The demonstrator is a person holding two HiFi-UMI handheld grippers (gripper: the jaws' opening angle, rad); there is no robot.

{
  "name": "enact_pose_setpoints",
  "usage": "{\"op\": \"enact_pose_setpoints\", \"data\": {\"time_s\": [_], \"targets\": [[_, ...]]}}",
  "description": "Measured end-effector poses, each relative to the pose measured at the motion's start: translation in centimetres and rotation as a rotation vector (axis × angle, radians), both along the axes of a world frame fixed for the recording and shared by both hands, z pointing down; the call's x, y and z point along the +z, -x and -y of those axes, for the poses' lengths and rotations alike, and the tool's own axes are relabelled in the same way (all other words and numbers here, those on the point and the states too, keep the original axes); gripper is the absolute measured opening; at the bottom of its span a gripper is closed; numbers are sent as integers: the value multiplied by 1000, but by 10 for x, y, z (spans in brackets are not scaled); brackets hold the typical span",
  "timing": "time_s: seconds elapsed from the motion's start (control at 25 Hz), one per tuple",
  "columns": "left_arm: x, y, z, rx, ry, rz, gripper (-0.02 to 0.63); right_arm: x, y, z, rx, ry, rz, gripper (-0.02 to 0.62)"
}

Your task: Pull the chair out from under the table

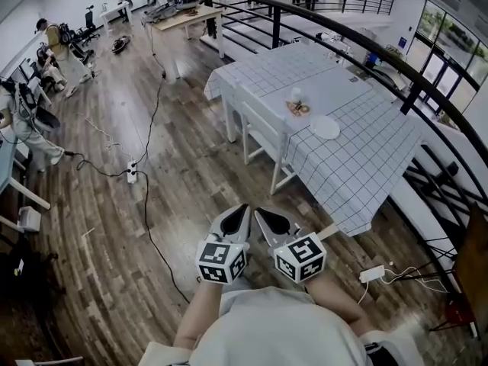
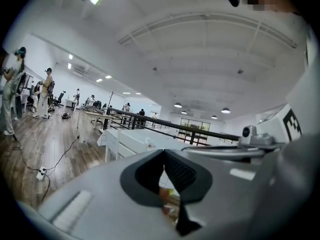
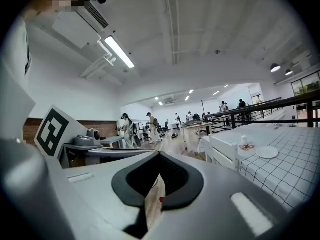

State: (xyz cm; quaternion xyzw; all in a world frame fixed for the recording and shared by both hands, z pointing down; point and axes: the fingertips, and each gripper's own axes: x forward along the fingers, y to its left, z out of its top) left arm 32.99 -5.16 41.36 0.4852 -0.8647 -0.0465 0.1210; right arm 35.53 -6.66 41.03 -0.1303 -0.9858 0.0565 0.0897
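A white chair (image 1: 263, 139) stands tucked in at the near left side of a table (image 1: 358, 158) covered with a white checked cloth. Both grippers hang side by side close to my body, over the wooden floor and well short of the chair. My left gripper (image 1: 238, 218) is shut with nothing in it, and so is my right gripper (image 1: 268, 221). In the right gripper view the shut jaws (image 3: 159, 159) point level, with the chair (image 3: 223, 154) and the table (image 3: 292, 159) off to the right. In the left gripper view the shut jaws (image 2: 164, 156) point toward the table (image 2: 142, 143).
On the table lie a white plate (image 1: 326, 127), a cup (image 1: 296, 94) and a small dish (image 1: 298, 109). A black railing (image 1: 381, 56) curves behind the table. Cables and a power strip (image 1: 131, 172) lie on the floor to the left. People stand at far left.
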Motion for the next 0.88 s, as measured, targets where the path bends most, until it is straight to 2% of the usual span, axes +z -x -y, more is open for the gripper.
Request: {"op": "enact_pose_setpoints", "data": {"time_s": [0.24,0.64,0.88], "targets": [[-2,44,-5,37,28,41,11,-2,44,-6,31,-1,3,-3],[0,112,-23,106,53,45,11,3,115,-25,88,60,-25,-3],[-1,150,-38,173,49,30,11,6,155,-35,162,74,-37,-3]]}}
